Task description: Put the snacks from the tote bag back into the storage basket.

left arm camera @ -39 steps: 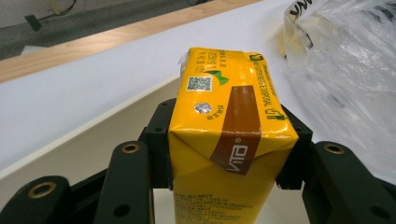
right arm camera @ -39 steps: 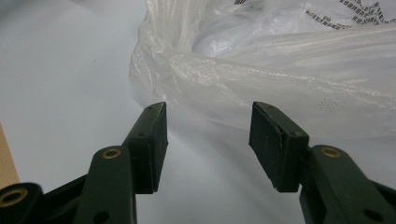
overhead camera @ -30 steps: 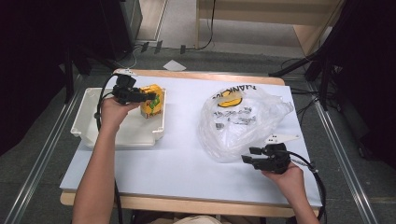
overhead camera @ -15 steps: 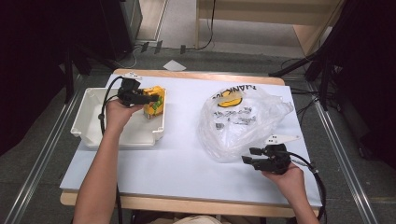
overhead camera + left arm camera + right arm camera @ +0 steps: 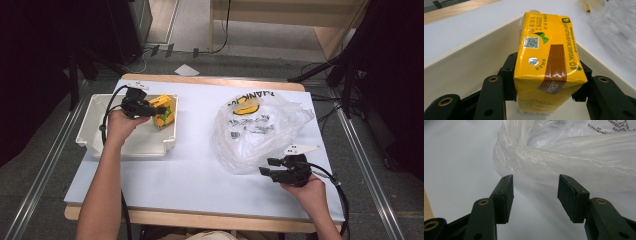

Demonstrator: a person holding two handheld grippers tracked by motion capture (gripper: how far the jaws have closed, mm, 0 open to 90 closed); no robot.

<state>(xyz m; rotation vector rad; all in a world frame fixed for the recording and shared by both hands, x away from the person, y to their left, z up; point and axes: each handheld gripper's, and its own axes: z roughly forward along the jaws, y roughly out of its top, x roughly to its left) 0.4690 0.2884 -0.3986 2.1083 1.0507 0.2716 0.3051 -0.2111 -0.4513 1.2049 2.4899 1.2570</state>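
A yellow drink carton [image 5: 165, 111] hangs over the right end of a white tray [image 5: 125, 150] at the table's left. My left gripper [image 5: 158, 108] is shut on it. In the left gripper view both jaws press the carton's [image 5: 544, 62] sides, my left gripper [image 5: 546, 77] just above the tray's inner wall [image 5: 474, 62]. A crumpled clear plastic bag [image 5: 260, 130] with black print and a yellow logo lies on the right. My right gripper [image 5: 265, 166] stands open at the bag's near edge. In the right gripper view its jaws [image 5: 535, 192] are apart with only the table between them, the bag [image 5: 579, 157] just beyond.
The white table top [image 5: 190, 175] has free room between tray and bag. A strip of wood shows along the table's near and far edges. Metal rails run on the floor at both sides, and dark equipment stands beyond the table's far left.
My left gripper has shifted a little with the carton over the tray. The right gripper has kept still.
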